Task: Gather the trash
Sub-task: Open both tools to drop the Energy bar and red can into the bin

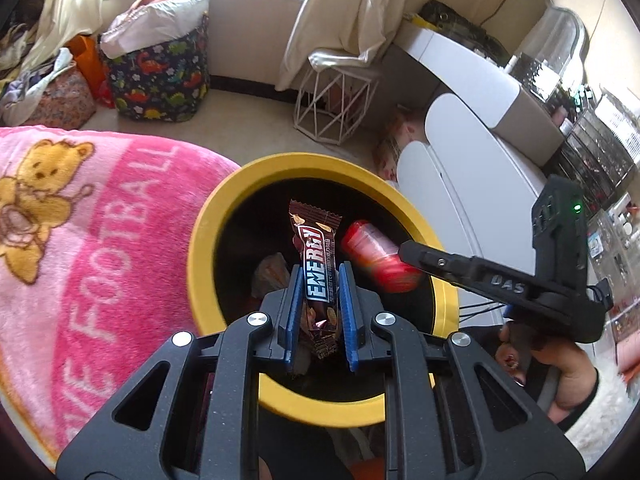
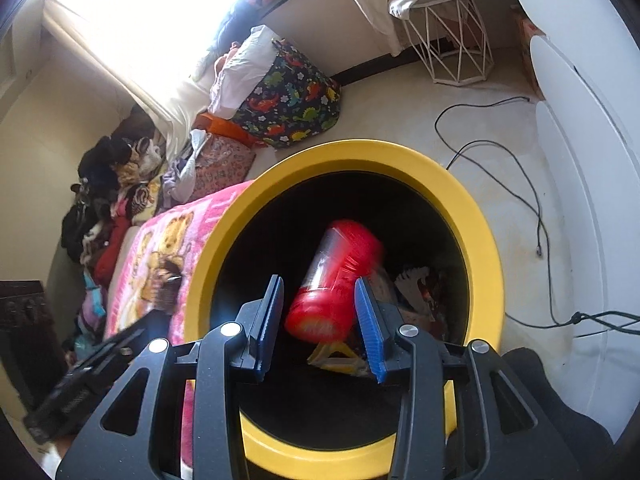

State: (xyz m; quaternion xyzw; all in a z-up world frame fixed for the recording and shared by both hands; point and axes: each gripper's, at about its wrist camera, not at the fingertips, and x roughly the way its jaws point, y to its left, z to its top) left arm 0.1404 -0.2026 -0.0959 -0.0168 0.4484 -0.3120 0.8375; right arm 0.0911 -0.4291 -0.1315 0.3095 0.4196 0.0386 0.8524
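Wrapper (image 1: pixel 316 264) pinched in left tool (image 1: pixel 320 312); red bottle (image 2: pixel 336 280) loose between parted right tool (image 2: pixel 320 316) pads.

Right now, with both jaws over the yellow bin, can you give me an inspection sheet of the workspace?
Surface: pale floor; pink bear blanket beside the bin.
Job's things: yellow-rimmed bin with wrappers inside; ENERGY bar wrapper; red plastic bottle, blurred, over the bin mouth.
Clutter: dinosaur-print fabric basket, white wire stand, clothes pile.
Grippers: left gripper shut on the wrapper; right gripper with jaws apart, a gap on both sides of the bottle, which appears released.
Cables: black cable loose on the floor right of the bin.
Surroundings: white cabinet, curtain, bright window.
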